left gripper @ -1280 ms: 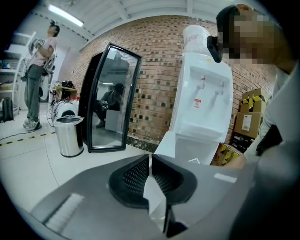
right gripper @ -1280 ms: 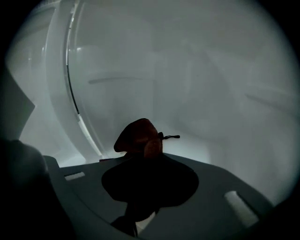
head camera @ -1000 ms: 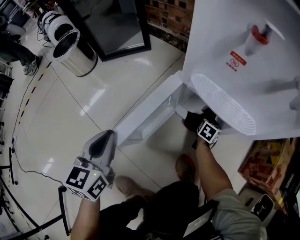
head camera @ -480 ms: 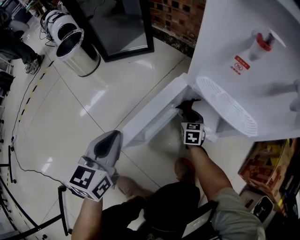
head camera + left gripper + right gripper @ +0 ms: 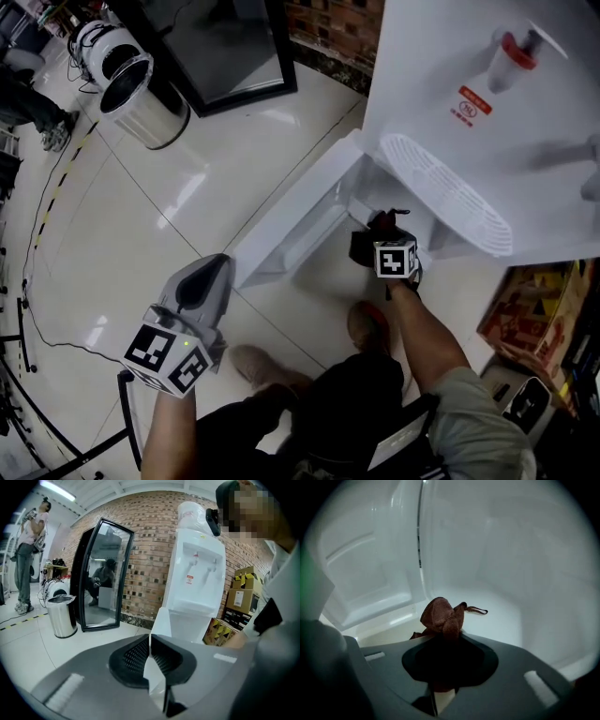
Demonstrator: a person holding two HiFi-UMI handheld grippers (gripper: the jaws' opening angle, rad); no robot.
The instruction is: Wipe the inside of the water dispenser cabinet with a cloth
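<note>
The white water dispenser (image 5: 469, 122) stands at the upper right of the head view, its cabinet door (image 5: 300, 216) swung open to the left. My right gripper (image 5: 375, 234) is at the cabinet mouth, shut on a bunched brown cloth (image 5: 443, 617). In the right gripper view the cloth sticks out ahead of the jaws, over the white cabinet floor (image 5: 501, 616) and near the inner walls. My left gripper (image 5: 208, 279) hangs over the floor tiles, apart from the door, with its jaws shut and nothing between them. In the left gripper view the dispenser (image 5: 194, 578) stands ahead.
A steel bin (image 5: 141, 94) and a black-framed glass door (image 5: 225, 47) stand at the upper left. Cardboard boxes (image 5: 525, 309) sit right of the dispenser. A cable (image 5: 47, 309) runs over the tiles at the left. The person's shoes (image 5: 366, 328) are below the cabinet.
My right gripper rolled and moved with the cloth from under the drip tray to the cabinet mouth, lower and a little left. The left gripper stayed where it was.
</note>
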